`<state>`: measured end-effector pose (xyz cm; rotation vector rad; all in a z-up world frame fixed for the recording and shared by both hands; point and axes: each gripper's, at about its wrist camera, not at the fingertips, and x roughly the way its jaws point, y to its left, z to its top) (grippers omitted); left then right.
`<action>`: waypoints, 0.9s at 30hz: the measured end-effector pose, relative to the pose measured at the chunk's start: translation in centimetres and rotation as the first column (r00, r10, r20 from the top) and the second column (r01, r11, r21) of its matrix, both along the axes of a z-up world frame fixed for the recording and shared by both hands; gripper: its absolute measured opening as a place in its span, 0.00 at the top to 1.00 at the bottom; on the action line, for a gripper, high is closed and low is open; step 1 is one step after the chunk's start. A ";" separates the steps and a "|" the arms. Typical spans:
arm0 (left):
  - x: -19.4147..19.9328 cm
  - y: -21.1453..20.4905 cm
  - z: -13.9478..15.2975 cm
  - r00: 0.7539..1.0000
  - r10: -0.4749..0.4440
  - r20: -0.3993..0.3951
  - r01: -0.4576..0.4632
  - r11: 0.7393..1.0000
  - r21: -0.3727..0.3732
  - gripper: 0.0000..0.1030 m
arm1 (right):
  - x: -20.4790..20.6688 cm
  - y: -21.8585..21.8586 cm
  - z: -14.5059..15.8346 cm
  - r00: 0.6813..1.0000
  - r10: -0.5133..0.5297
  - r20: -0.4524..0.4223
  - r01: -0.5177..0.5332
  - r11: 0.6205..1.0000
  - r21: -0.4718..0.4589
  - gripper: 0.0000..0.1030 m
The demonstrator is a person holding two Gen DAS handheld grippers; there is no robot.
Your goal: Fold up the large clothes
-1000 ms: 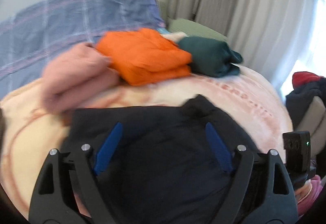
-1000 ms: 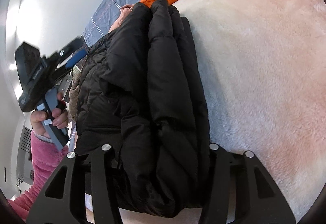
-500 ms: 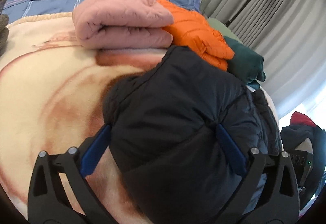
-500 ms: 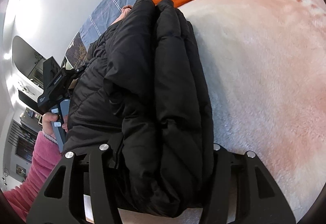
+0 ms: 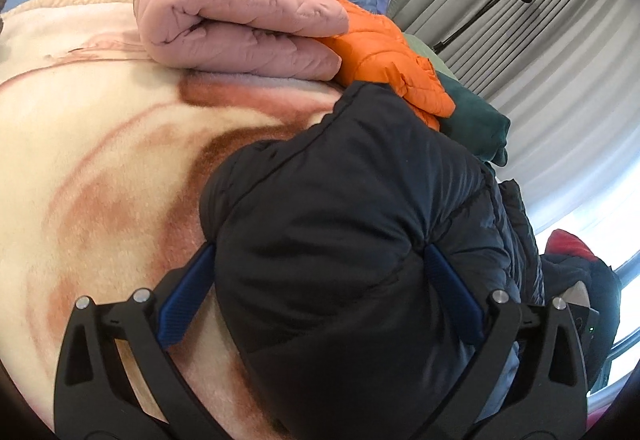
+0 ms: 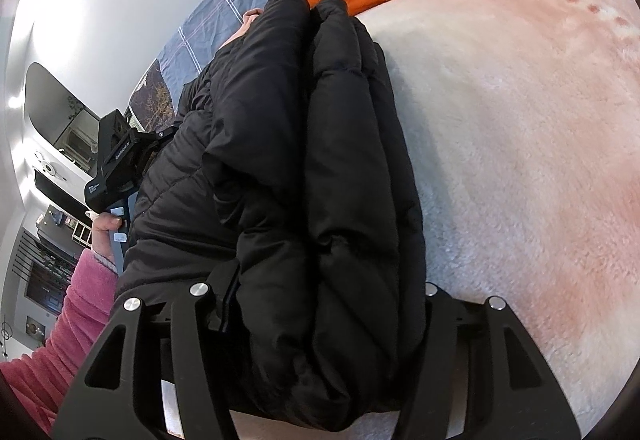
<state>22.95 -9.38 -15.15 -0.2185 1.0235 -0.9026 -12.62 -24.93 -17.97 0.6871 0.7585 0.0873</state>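
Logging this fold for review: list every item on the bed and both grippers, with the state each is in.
black puffer jacket: folded into a thick bundle, clamped at both ends
left gripper: shut on the jacket
right gripper: shut on the jacket
pink jacket: folded, lying on the blanket
orange jacket: folded, beside the pink one
dark green garment: folded, beyond the orange one
blanket: spread flat

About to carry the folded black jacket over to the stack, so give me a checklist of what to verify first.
1. Left gripper clamped on the black jacket: ok.
2. Right gripper clamped on the bundle: ok.
3. Layers folded together, none dangling: ok in the right view; underside cannot tell.
4. Pink jacket, orange jacket, green garment lie folded: ok.
5. Free blanket beside the pink jacket: ok.
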 end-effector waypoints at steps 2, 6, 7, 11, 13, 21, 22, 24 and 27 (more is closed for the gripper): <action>-0.1 0.2 -0.1 1.000 0.001 -0.001 -0.001 1.000 -0.005 0.02 | 0.0 0.0 0.0 1.000 -0.001 0.000 0.001 1.000 0.000 0.46; 0.3 0.6 -0.8 0.998 0.012 -0.069 -0.016 0.998 -0.053 0.02 | 0.0 0.1 0.1 1.000 -0.001 -0.001 0.001 1.000 0.000 0.46; 0.3 0.7 -1.1 0.996 0.007 -0.088 -0.013 0.997 -0.071 0.02 | -0.1 0.1 0.1 1.000 -0.001 -0.001 0.001 1.000 -0.001 0.46; 0.7 0.4 -1.4 0.994 0.010 -0.108 -0.020 0.995 -0.097 0.02 | -0.1 0.0 0.0 1.000 -0.002 -0.004 0.002 1.000 0.000 0.45; 0.7 0.1 -1.5 0.994 0.009 -0.108 -0.019 0.996 -0.091 0.02 | -0.1 0.1 0.1 1.000 -0.002 -0.004 0.002 1.000 0.000 0.45; 0.5 0.4 -1.4 0.996 0.001 -0.089 -0.009 0.996 -0.086 0.02 | -0.1 0.1 0.1 1.000 0.000 -0.003 0.000 1.000 -0.002 0.45; 0.5 0.3 -1.4 0.996 0.001 -0.090 -0.009 0.996 -0.086 0.02 | -0.1 0.1 0.1 1.000 -0.001 -0.003 0.001 1.000 -0.001 0.45; 0.4 0.2 -1.4 0.996 -0.003 -0.090 -0.005 0.996 -0.085 0.02 | -0.2 0.2 0.1 1.000 0.000 -0.003 0.000 1.000 -0.001 0.45; 0.6 0.1 -1.5 0.995 -0.012 -0.099 0.003 0.997 -0.082 0.02 | -0.2 0.2 0.1 1.000 -0.001 -0.004 0.001 1.000 -0.001 0.44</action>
